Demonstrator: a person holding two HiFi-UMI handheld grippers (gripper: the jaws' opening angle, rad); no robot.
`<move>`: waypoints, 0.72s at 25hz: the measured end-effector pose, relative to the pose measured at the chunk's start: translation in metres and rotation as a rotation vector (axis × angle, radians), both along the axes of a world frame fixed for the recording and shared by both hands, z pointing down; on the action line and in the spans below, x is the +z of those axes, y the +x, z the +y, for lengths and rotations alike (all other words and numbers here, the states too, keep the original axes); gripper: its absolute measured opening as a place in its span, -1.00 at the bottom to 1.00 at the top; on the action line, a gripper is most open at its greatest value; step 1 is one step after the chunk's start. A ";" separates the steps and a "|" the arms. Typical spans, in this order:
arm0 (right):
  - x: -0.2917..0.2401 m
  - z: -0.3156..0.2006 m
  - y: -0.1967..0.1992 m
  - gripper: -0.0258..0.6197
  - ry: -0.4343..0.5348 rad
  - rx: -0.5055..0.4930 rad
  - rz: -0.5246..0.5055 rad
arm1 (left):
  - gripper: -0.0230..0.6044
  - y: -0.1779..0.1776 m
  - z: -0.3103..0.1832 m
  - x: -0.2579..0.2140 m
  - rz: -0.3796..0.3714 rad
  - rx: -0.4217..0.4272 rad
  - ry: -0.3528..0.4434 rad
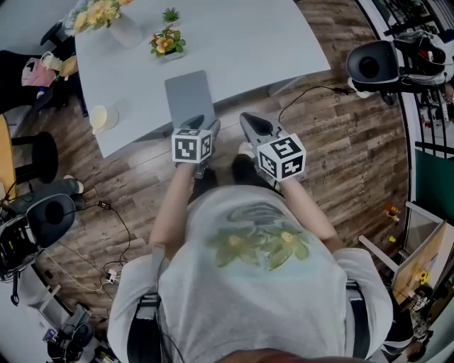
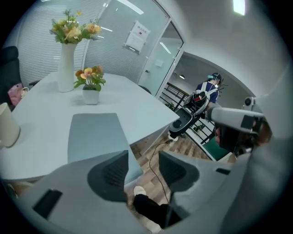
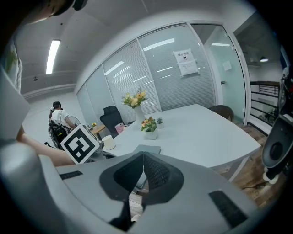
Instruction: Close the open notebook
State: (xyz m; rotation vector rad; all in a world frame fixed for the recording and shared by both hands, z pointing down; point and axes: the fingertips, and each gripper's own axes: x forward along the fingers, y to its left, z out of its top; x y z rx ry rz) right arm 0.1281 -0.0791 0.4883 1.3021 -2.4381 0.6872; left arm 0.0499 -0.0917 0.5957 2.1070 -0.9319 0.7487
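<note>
A grey notebook (image 1: 189, 98) lies flat and closed at the near edge of the white table (image 1: 248, 42). In the left gripper view the notebook (image 2: 96, 137) shows its plain cover just beyond the jaws. My left gripper (image 1: 204, 123) hovers over the notebook's near edge, open, with nothing between its jaws (image 2: 143, 160). My right gripper (image 1: 245, 118) hangs to the right of the notebook, off the table's edge, shut on nothing (image 3: 143, 157). The notebook (image 3: 147, 149) peeks out behind its jaws.
On the table stand a white vase of flowers (image 1: 106, 18), a small pot of orange flowers (image 1: 167, 42), a tiny green plant (image 1: 171, 15) and a cream cup (image 1: 103, 118). Black chairs (image 1: 369, 64) (image 1: 50, 213) and a cable (image 1: 312, 91) are on the wooden floor.
</note>
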 end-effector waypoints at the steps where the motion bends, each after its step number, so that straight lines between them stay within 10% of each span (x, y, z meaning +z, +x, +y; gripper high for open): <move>1: -0.001 0.000 -0.001 -0.86 0.003 -0.003 -0.001 | -0.32 -0.002 -0.001 -0.006 0.009 -0.013 0.016; 18: -0.038 -0.007 -0.039 -0.86 0.127 -0.104 -0.001 | -0.44 -0.039 -0.014 -0.112 0.100 -0.159 0.328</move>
